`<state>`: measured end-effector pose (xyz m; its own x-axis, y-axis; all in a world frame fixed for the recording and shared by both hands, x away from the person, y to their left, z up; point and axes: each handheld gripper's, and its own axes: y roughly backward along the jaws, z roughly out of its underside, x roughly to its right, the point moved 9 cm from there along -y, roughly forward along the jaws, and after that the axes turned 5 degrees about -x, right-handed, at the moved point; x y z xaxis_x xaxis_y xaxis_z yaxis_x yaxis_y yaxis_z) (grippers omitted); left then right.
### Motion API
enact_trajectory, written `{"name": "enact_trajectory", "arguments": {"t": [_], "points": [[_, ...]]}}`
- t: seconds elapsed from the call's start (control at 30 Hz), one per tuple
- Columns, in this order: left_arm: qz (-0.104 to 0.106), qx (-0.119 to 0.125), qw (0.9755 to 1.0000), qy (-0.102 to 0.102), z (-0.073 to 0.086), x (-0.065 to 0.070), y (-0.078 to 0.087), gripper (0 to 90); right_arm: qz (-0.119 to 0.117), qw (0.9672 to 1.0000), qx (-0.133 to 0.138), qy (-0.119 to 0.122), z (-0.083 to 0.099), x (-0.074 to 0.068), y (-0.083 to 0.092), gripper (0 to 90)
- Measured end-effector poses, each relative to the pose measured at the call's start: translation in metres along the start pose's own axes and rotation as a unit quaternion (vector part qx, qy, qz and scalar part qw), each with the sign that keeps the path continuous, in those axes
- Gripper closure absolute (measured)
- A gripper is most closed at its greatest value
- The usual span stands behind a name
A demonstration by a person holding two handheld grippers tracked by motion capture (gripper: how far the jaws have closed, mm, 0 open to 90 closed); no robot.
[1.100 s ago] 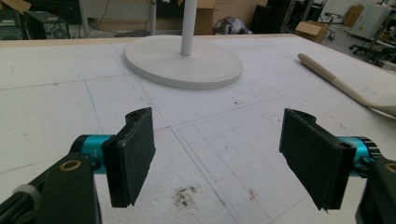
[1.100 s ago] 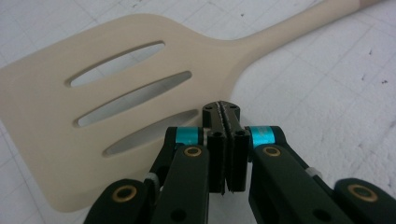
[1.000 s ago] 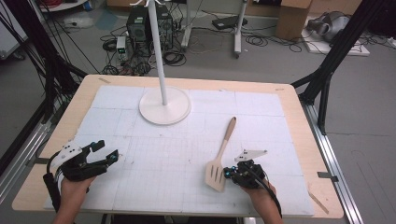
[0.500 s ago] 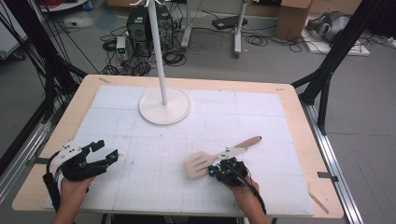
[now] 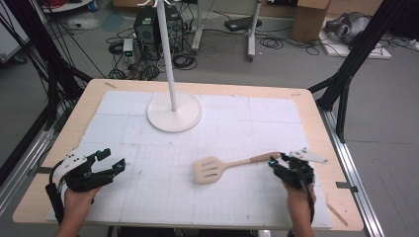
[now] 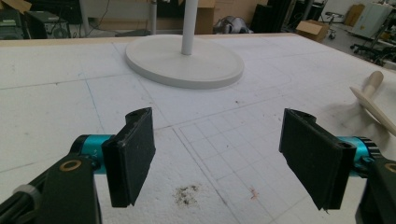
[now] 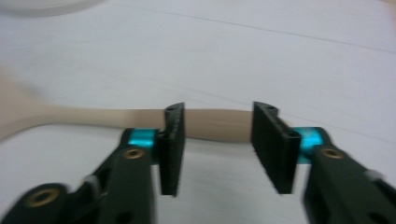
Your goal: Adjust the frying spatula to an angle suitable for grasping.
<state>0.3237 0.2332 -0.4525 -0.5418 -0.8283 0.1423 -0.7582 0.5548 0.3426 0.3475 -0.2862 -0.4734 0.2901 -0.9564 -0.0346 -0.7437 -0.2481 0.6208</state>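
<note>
A pale wooden spatula point(image 5: 210, 170) lies flat on the white mat, blade to the left and handle running right. My right gripper point(image 5: 274, 161) sits at the handle's far end. Its jaws have just been opening. In the right gripper view the handle point(image 7: 93, 115) runs crosswise just beyond the right gripper point(image 7: 217, 144), and the pads do not press on it. At the front left my left gripper point(image 5: 112, 160) rests open with nothing in it. The left gripper view has the left gripper point(image 6: 217, 158) over bare mat and the spatula handle point(image 6: 373, 93) at the right edge.
A white stand with a round base point(image 5: 174, 112) and a thin pole rises at the back middle of the table, and the base point(image 6: 184, 60) lies ahead of the left gripper. A wooden rim point(image 5: 316, 123) borders the mat. Cables and boxes lie on the floor beyond.
The spatula has swung from pointing away to lying crosswise. The right gripper has let it go, opened its jaws and moved right to the handle's end. The left gripper has stayed put.
</note>
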Motion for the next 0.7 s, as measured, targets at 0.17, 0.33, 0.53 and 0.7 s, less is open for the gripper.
{"name": "enact_trajectory", "arguments": {"t": [0.17,0.33,0.53,0.7], "points": [[-0.004,0.0,1.0,0.0,0.0,-0.001,0.0,26.9,0.007,0.9993,-0.007,-0.037,0.006,0.038,-0.003,86.0],[-0.005,-0.003,1.0,-0.002,0.001,-0.002,0.0,26.9,0.03,0.9991,-0.025,-0.016,0.001,0.053,-0.025,89.9],[-0.006,-0.002,1.0,-0.001,0.001,-0.002,0.0,26.9,0.037,0.9987,-0.034,0.006,-0.004,0.059,-0.04,89.9],[-0.007,-0.003,1.0,-0.001,0.002,-0.002,0.0,27.1,0.026,0.9981,-0.057,0.001,0.002,0.055,-0.049,89.8]]}}
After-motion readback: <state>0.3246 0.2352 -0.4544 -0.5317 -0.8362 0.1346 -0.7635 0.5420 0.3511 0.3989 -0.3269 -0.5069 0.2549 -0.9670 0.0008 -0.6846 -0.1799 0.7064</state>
